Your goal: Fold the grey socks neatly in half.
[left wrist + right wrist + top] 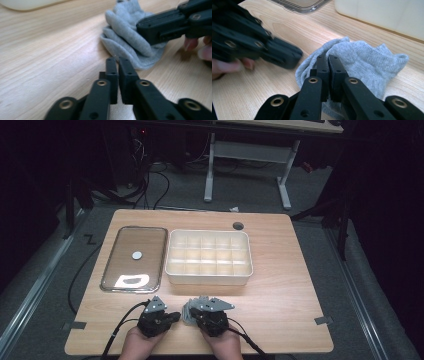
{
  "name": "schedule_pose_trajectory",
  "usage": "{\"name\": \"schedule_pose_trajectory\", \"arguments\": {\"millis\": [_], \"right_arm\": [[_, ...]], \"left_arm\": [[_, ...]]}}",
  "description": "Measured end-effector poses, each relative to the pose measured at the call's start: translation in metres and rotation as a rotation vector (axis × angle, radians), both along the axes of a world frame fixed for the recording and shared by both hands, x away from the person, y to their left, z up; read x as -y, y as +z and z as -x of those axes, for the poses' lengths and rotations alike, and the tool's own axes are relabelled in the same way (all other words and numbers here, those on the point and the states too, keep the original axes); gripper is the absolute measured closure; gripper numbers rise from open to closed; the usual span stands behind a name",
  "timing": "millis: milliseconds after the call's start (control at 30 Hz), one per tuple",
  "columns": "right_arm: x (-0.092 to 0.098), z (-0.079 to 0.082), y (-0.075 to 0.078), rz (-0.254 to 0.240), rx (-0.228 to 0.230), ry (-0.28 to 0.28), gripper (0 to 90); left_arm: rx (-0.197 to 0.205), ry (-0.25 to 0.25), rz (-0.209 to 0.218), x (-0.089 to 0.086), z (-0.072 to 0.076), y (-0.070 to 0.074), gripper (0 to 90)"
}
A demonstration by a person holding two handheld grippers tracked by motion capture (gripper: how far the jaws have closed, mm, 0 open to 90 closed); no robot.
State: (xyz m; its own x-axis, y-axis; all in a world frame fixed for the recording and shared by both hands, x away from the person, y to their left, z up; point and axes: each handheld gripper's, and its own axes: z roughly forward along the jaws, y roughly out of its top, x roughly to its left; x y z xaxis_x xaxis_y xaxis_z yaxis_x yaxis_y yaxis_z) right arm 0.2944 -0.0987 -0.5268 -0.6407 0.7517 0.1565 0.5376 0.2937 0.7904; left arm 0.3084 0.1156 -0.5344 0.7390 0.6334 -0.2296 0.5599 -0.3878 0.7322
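Observation:
A crumpled grey sock (pixel 188 312) (pixel 125 37) (pixel 367 62) lies near the table's front edge, between my two grippers. My right gripper (pixel 196 318) (pixel 328 58) comes in from the right and is shut, its tips buried in the sock's bunched folds; it also shows in the left gripper view (pixel 140 27), lying across the fabric. My left gripper (pixel 177 316) (pixel 118 59) is shut, and its tips sit right at the sock's near edge. I cannot tell whether any fabric is pinched between them. It crosses the left of the right gripper view (pixel 295 55), blurred.
A white box (pixel 209 276) with several compartments stands at the table's middle. A clear shallow tray (pixel 116 245) holding a small white disc (pixel 136 255) lies to its left. A round cable hole (pixel 238 225) is behind the box. Bare wood lies to the right.

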Motion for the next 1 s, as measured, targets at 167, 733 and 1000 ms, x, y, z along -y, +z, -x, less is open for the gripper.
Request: {"name": "schedule_pose_trajectory", "arguments": {"millis": [167, 733, 1000], "right_arm": [[-0.005, 0.003, 0.003, 0.0, 0.007, 0.027, 88.7], [-0.014, 0.008, -0.005, 0.055, 0.01, 0.062, 88.8], [-0.016, 0.011, -0.005, 0.068, 0.018, 0.081, 88.6]], "left_arm": [[0.016, -0.027, -0.006, 0.007, 0.003, 0.0, 89.9], [0.144, -0.002, 0.078, 0.006, -0.002, 0.027, 90.0], [0.068, -0.032, 0.056, 0.018, -0.016, 0.008, 90.0]]}}
